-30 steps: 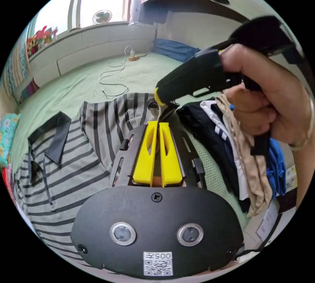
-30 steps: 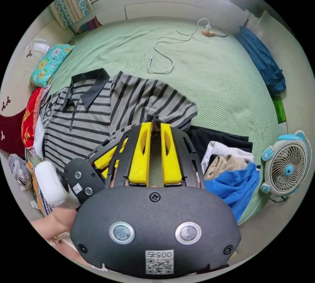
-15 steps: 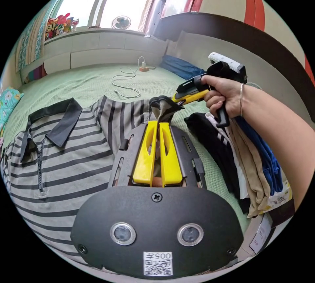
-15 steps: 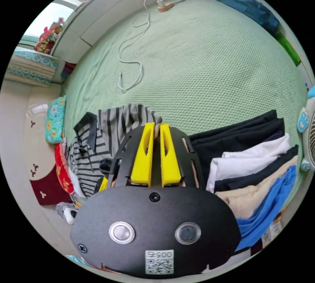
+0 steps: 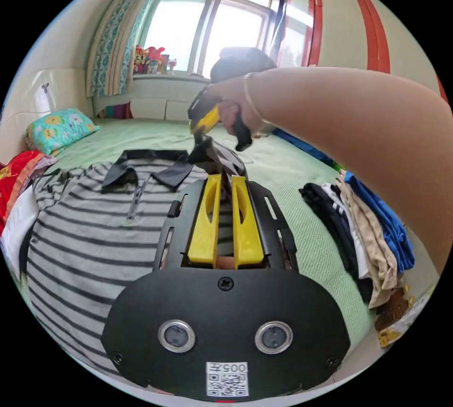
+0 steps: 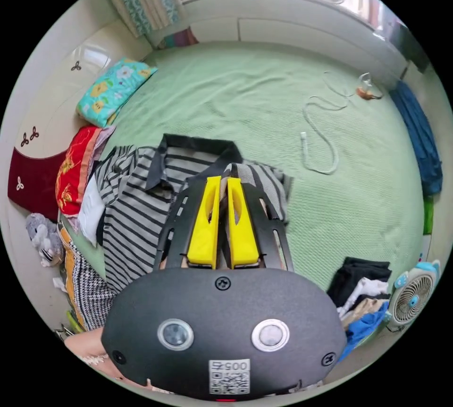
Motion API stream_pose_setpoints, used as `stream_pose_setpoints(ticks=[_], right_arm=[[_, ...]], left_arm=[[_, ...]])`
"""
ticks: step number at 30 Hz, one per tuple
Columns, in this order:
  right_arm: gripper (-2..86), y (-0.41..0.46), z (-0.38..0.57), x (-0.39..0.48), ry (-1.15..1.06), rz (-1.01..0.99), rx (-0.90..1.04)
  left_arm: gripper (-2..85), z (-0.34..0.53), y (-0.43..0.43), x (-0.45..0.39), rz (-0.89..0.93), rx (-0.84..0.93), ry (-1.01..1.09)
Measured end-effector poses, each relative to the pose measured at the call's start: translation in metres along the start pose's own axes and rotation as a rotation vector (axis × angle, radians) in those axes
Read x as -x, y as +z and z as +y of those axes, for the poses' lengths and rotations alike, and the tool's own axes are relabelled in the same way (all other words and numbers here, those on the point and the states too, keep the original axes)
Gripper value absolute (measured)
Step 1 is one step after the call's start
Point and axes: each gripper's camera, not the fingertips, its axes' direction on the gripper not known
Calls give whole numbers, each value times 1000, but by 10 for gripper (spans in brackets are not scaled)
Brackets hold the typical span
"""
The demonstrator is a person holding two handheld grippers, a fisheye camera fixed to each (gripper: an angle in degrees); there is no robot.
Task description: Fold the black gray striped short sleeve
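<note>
The black and gray striped short sleeve shirt [image 5: 94,237] lies face up on the green bed, its black collar [image 5: 141,166] toward the window. My left gripper [image 5: 226,179] holds its yellow jaws close together with sleeve fabric [image 5: 229,161] between the tips. A hand holds my right gripper [image 5: 202,135] just above, pinching the same sleeve over the collar's right end. In the right gripper view, the right gripper [image 6: 222,179] is shut on the sleeve [image 6: 264,185], which lies folded in over the shirt [image 6: 132,208].
A pile of folded clothes [image 5: 363,237] [image 6: 361,291] sits at the bed's edge beside a small fan [image 6: 413,296]. A white cable [image 6: 321,142] lies on the green cover [image 6: 245,90]. A flowered pillow [image 6: 111,90] and red cloth [image 6: 71,171] flank the shirt. The person's forearm [image 5: 354,119] crosses the left gripper view.
Both grippers have carried the sleeve from beside the clothes pile in over the shirt, toward the collar. Both views have swung with the hands.
</note>
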Motion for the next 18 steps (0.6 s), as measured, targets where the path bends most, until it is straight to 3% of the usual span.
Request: stream_pose_setpoints(ticks=[5, 8, 11, 15, 18], right_arm=[[60, 60, -6, 30, -17, -29, 108], [99, 10, 6, 37, -126, -90, -27], [127, -42, 52, 34, -285, -29, -135], [140, -30, 134, 15, -362, 160, -60], [138, 4, 173, 1, -299, 117, 22]], left_arm=[[58, 21, 0, 31, -35, 54, 62], [76, 5, 16, 50, -42, 70, 64], [95, -10, 40, 75, -46, 104, -9], [89, -12, 70, 88, -68, 190, -52], [76, -6, 92, 85, -100, 247, -57]])
